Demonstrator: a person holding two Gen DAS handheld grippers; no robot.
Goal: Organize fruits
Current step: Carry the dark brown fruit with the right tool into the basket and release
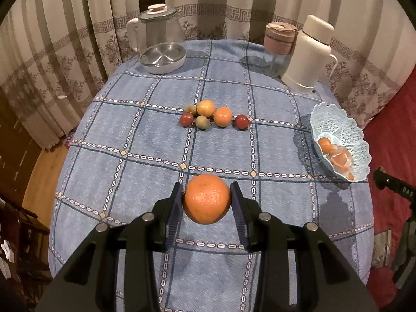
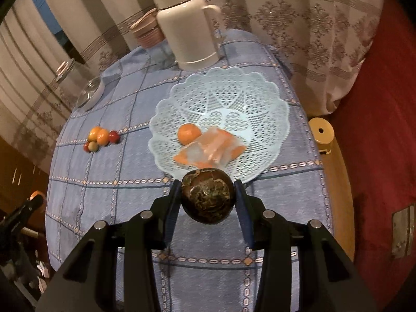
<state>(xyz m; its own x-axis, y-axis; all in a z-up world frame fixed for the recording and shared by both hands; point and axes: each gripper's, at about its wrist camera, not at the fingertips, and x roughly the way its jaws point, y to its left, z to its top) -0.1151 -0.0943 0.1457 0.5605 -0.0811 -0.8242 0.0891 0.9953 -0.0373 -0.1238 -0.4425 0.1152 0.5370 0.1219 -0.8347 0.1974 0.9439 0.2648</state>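
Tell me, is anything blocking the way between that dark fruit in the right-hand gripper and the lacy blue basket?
Nothing visible does. The right gripper holds the dark mottled fruit just short of the basket's near rim, with only bare tablecloth between. Inside, an orange and a bag of orange pieces fill the near part.

Six loose fruits (image 1: 210, 115) cluster mid-table; pale lattice basket (image 2: 234, 96) holds oranges.

A blue checked table (image 1: 145, 140) carries loose fruits (image 1: 208, 115), basket (image 1: 345, 127), flask (image 1: 310, 54), kettle (image 1: 158, 26).
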